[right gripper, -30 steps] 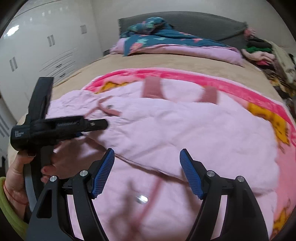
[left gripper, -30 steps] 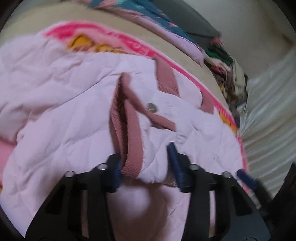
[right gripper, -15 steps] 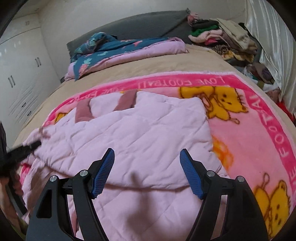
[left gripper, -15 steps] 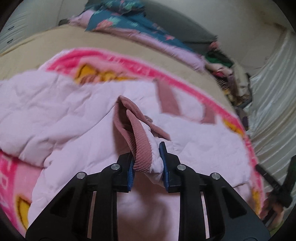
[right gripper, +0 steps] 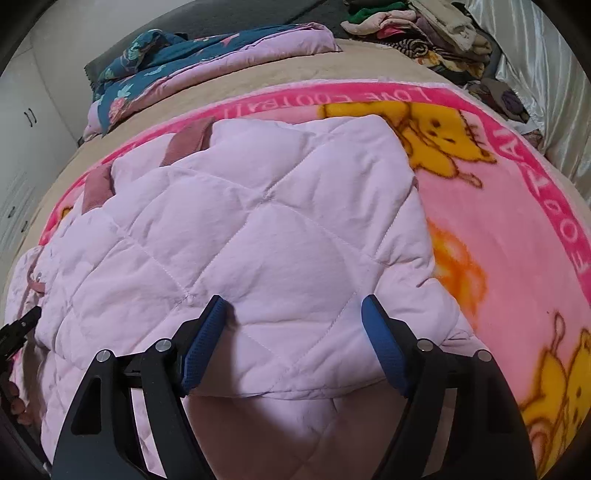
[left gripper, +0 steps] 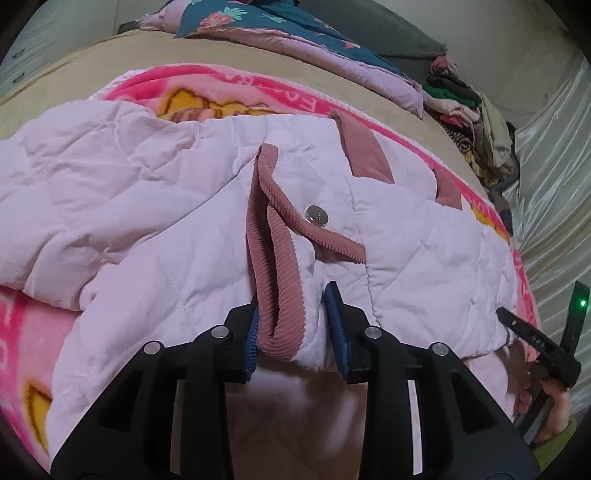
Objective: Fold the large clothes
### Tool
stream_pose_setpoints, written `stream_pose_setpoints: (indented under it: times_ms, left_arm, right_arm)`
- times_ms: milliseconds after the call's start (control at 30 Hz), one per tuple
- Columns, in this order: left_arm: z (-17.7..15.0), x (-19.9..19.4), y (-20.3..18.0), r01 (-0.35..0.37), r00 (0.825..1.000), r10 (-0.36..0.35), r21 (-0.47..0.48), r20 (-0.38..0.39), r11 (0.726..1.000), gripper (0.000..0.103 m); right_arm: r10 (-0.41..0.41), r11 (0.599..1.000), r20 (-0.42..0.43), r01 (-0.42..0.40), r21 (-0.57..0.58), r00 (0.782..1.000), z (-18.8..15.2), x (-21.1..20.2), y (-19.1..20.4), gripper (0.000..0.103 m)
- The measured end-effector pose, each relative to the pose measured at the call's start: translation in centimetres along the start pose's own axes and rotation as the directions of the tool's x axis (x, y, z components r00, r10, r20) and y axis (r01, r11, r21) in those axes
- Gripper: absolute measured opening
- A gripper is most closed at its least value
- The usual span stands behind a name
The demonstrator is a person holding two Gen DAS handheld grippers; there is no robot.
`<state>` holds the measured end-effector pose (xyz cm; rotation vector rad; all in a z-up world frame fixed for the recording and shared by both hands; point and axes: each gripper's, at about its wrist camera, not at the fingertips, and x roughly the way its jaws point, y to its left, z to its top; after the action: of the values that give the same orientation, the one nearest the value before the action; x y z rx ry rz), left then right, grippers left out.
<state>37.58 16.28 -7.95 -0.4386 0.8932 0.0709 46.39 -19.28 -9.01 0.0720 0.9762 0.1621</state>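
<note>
The left gripper (left gripper: 293, 332) sits low in the middle of the left wrist view, its blue pads (left gripper: 252, 338) drawn close around a bunched edge of the pink quilted jacket (left gripper: 155, 229), right where the ribbed dusty-rose corduroy trim (left gripper: 275, 295) folds over. Its jaws have just been opening slightly, yet the fold is pinched between them and both pads touch cloth. Just above the grip a metal snap button (left gripper: 316, 215) shows on the trim.

The right gripper (right gripper: 295, 343) stands low in the centre of the right wrist view, its jaws spread wide and just opened a little further. The jacket's folded lower edge lies between the pads (right gripper: 386, 354), which flank the cloth without clearly squeezing it, so I judge nothing is held there yet.

The jacket lies spread over a pink cartoon blanket (right gripper: 509, 236) on the bed (left gripper: 74, 70), filling the middle of both views. It looks soft, puffy and light, likely to slump and slide rather than hold a crease. The firmer trim and the doubled hem look like the best places to take hold, since the padded panels would probably slip. A pile of clothes (right gripper: 424, 26) sits in the upper right of the right wrist view
</note>
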Motion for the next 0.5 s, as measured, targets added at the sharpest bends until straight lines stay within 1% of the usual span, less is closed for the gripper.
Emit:
stream_pose_setpoints:
  times_ms: [33, 100, 133, 167, 200, 267, 300, 333, 367, 400, 433, 500]
  left_arm:
    - [0.0, -0.1, -0.1, -0.005, 1.0, 0.005, 0.002, 0.0, 1.0, 0.025]
    - [0.0, -0.5, -0.2, -0.014, 1.0, 0.014, 0.004, -0.007, 1.0, 0.03]
    - [0.1, -0.7, -0.3, -0.023, 1.0, 0.023, 0.012, -0.007, 1.0, 0.033]
    - [0.1, -1.0, -0.4, -0.034, 0.999, 0.034, 0.022, -0.005, 0.999, 0.038]
    - [0.1, -1.3, -0.4, -0.042, 0.999, 0.042, 0.027, -0.001, 0.999, 0.042]
    - [0.0, -2.2, -0.4, -0.049, 0.999, 0.049, 0.033, 0.008, 0.998, 0.056]
    - [0.0, -2.7, -0.3, -0.053, 0.998, 0.053, 0.035, 0.014, 0.998, 0.064]
    - [0.1, -3.0, -0.3, -0.06, 0.998, 0.059, 0.038, 0.018, 0.997, 0.068]
    - [0.1, -3.5, -0.2, -0.073, 0.997, 0.071, 0.043, 0.03, 0.996, 0.078]
    - [0.2, -3.9, -0.1, -0.08, 0.996, 0.078, 0.044, 0.04, 0.996, 0.083]
    - [0.2, -4.3, 0.0, -0.086, 0.995, 0.084, 0.041, 0.048, 0.995, 0.091]
    - [0.2, -5.2, 0.5, -0.094, 0.994, 0.092, 0.035, 0.06, 0.995, 0.092]
  right_arm:
    - [-0.006, 1.0, 0.005, 0.006, 0.001, 1.0, -0.1, -0.2, 0.1, 0.077]
    - [0.012, 1.0, 0.029, -0.013, 0.015, 1.0, -0.6, -1.3, 0.6, 0.081]
    - [0.049, 0.998, 0.057, -0.052, 0.037, 0.997, -0.8, -2.3, 0.7, 0.085]
    - [0.068, 0.996, 0.067, -0.071, 0.049, 0.995, -1.0, -2.8, 0.9, 0.09]
    - [0.085, 0.994, 0.076, -0.089, 0.059, 0.993, -1.1, -3.3, 1.0, 0.091]
    - [0.106, 0.992, 0.089, -0.111, 0.053, 0.99, -1.5, -4.4, 1.9, 0.095]
    - [0.114, 0.992, 0.091, -0.118, 0.041, 0.989, -1.8, -4.8, 2.4, 0.095]
    - [0.117, 0.992, 0.094, -0.121, 0.032, 0.989, -1.9, -5.1, 2.9, 0.096]
    - [0.123, 0.992, 0.101, -0.126, 0.023, 0.987, -2.0, -5.5, 3.4, 0.096]
    - [0.128, 0.991, 0.109, -0.13, 0.014, 0.986, -2.2, -6.1, 4.0, 0.096]
    - [0.128, 0.991, 0.114, -0.13, 0.012, 0.985, -2.4, -6.4, 4.4, 0.096]
    - [0.139, 0.99, 0.126, -0.142, 0.016, 0.982, -2.7, -7.1, 5.3, 0.097]
